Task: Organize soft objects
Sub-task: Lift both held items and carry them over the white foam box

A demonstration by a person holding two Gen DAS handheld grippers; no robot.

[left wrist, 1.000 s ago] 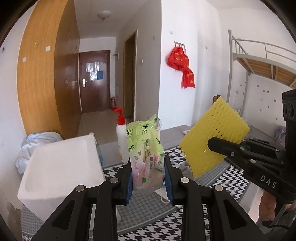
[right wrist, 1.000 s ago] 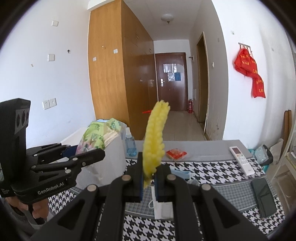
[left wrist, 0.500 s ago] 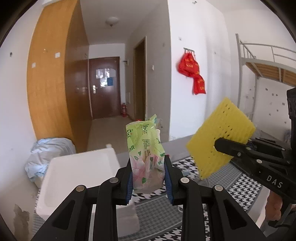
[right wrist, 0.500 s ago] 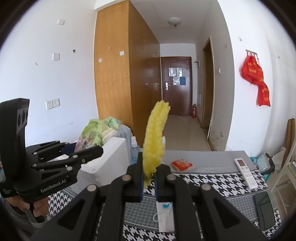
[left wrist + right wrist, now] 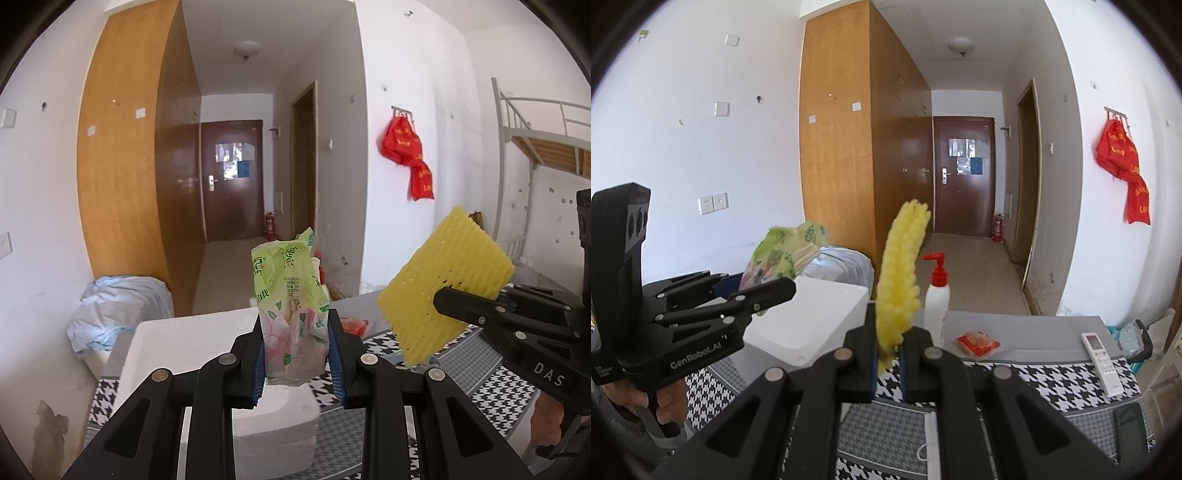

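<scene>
- Left gripper (image 5: 295,354) is up off the table, its blue pads clamped on the lower part of a green tissue pack (image 5: 291,306), which stands upright between the fingers.
- In the right wrist view that same pack (image 5: 783,254) pokes out beyond the left tool, over the near-left side of the scene.
- Right gripper (image 5: 888,354) has its tongs pressed together on the bottom edge of a yellow foam sheet (image 5: 903,273); from here the sheet shows edge-on, rising straight up from the fingers.
- From the left wrist view the sheet (image 5: 443,280) shows its broad perforated face, tilted, held in the air to the right of the tissue pack and apart from it.
- Below and just beyond the left gripper sits a white foam box (image 5: 207,343) on the left part of the table.
- The houndstooth cloth (image 5: 1049,380) covers the near table.
- A white pump bottle with a red top (image 5: 937,295) stands just right of the box, behind the yellow sheet.
- A small red packet (image 5: 978,343) lies on the grey far strip of the table, right of the bottle.
- A white remote (image 5: 1102,362) lies far right; a dark phone (image 5: 1130,428) lies nearer, at the right edge.
- A hand (image 5: 655,398) grips the left tool's handle at lower left.
</scene>
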